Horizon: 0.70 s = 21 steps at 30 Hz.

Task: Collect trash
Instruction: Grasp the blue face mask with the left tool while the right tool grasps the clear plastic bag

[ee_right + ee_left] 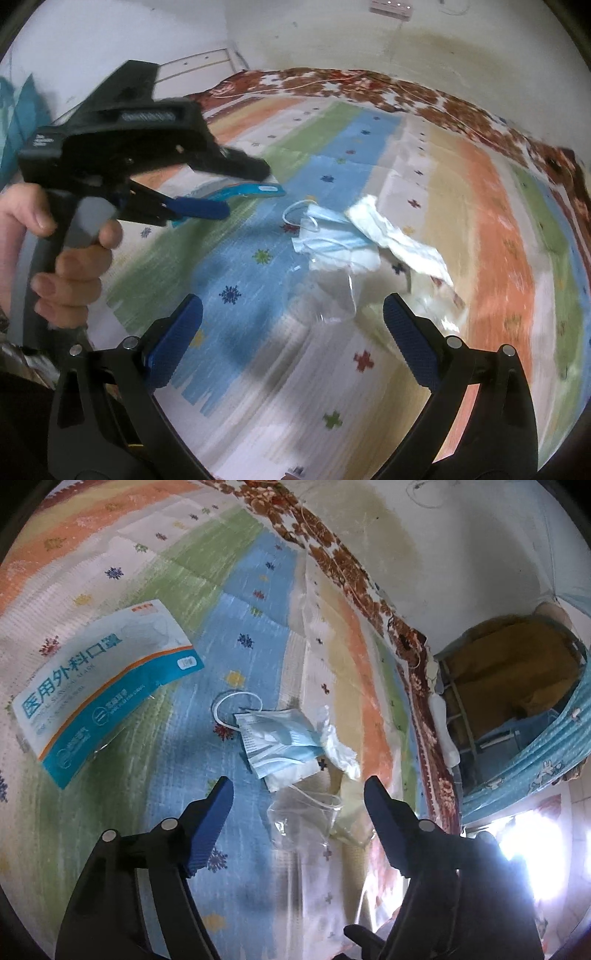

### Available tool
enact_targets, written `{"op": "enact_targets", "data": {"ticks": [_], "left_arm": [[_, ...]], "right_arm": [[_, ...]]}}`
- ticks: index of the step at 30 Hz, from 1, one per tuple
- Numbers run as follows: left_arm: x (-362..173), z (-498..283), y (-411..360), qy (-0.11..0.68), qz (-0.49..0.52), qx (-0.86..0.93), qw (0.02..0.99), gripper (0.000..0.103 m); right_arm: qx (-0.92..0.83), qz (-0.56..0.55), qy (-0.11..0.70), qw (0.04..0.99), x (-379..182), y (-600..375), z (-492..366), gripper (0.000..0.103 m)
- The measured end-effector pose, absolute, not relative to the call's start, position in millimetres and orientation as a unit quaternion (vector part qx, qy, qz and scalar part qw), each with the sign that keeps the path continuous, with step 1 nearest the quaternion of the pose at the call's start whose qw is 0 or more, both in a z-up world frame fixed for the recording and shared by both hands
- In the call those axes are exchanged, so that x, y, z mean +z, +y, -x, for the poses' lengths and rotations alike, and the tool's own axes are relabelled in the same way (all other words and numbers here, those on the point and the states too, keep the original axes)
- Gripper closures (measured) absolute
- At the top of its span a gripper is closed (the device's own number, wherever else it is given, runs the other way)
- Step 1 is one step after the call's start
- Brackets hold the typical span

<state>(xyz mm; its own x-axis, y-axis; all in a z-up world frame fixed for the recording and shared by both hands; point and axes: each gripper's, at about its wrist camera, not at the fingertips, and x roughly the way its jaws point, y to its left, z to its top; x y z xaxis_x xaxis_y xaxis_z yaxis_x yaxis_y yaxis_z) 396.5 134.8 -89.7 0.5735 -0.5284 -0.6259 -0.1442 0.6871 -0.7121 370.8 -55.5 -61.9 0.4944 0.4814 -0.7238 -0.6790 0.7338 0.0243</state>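
Observation:
A crumpled blue surgical mask (pixel 277 742) (pixel 332 242) lies on the striped bedspread. White tissue (pixel 338 746) (pixel 395 236) lies against its right side, and a clear plastic wrapper (pixel 303 819) (pixel 332 291) lies in front of it. A blue and white mask package (pixel 103 686) (pixel 258 190) lies to the left. My left gripper (pixel 299 788) (pixel 247 190) is open just short of the mask, above the wrapper, with nothing pinched. My right gripper (pixel 293 302) is open and hangs over the bedspread in front of the wrapper, holding nothing.
The striped bedspread (pixel 498 258) covers the bed, with a brown floral blanket (pixel 332 561) along its far edge by the wall. A hand (pixel 74 266) grips the left tool's handle. To the right, past the bed's edge, are blue patterned fabric (pixel 535 768) and a bright window (pixel 532 849).

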Motion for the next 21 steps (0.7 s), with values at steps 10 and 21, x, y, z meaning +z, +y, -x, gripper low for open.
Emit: {"op": "enact_targets", "data": {"ticks": [10, 21], "left_arm": [[-108, -412, 136, 0.444, 0.400, -0.137, 0.790, 0.048], [-126, -427, 132, 0.424, 0.439, -0.161, 0.776, 0.052]], "right_arm": [[0.353, 0.198, 0.355, 0.842, -68, -36, -395, 0.015], [0.376, 0.234, 0.394, 0.806, -80, -19, -432, 0.043]]}}
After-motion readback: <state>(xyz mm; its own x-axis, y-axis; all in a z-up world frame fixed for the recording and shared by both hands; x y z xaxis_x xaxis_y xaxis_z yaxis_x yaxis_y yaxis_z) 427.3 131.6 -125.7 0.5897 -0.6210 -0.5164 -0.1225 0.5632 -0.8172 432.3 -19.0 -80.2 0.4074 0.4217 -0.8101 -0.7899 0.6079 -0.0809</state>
